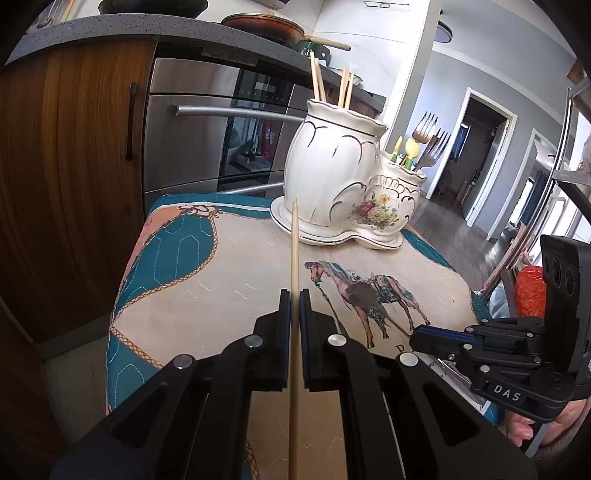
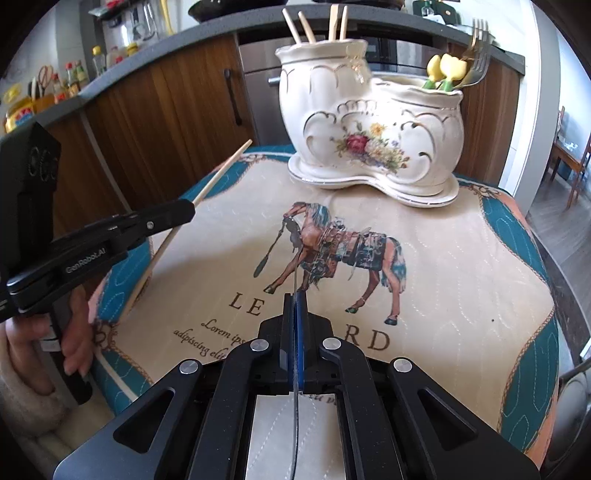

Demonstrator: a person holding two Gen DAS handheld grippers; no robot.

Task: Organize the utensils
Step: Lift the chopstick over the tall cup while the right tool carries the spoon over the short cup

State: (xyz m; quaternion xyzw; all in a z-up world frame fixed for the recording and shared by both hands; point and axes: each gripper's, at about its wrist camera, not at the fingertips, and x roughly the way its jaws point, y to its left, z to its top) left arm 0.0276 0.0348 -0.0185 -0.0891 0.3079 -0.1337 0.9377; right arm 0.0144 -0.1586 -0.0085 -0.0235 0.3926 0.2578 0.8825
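While left tongs (image 1: 294, 295) pinch a chopstick (image 1: 294, 251), right tongs (image 2: 295, 299) clamp thin utensil (image 2: 295, 369), ceramic holder (image 2: 369, 122) ahead.

We see a white ceramic two-pot utensil holder (image 2: 373, 122) standing at the far edge of a quilted horse-print table mat (image 2: 461, 280). Wooden chopsticks (image 2: 334, 22) stand in its taller left pot; metal forks (image 2: 478, 44) stand in the lower right pot. Behind the holder lie a wooden cabinet (image 2: 173, 110) and a steel oven (image 1: 192, 136). Left of the mat's centre, our left gripper (image 1: 294, 295) holds a single wooden chopstick (image 1: 294, 254) above the mat; our right gripper (image 2: 295, 299), nearer, pinches a thin dark metal utensil (image 2: 294, 413).
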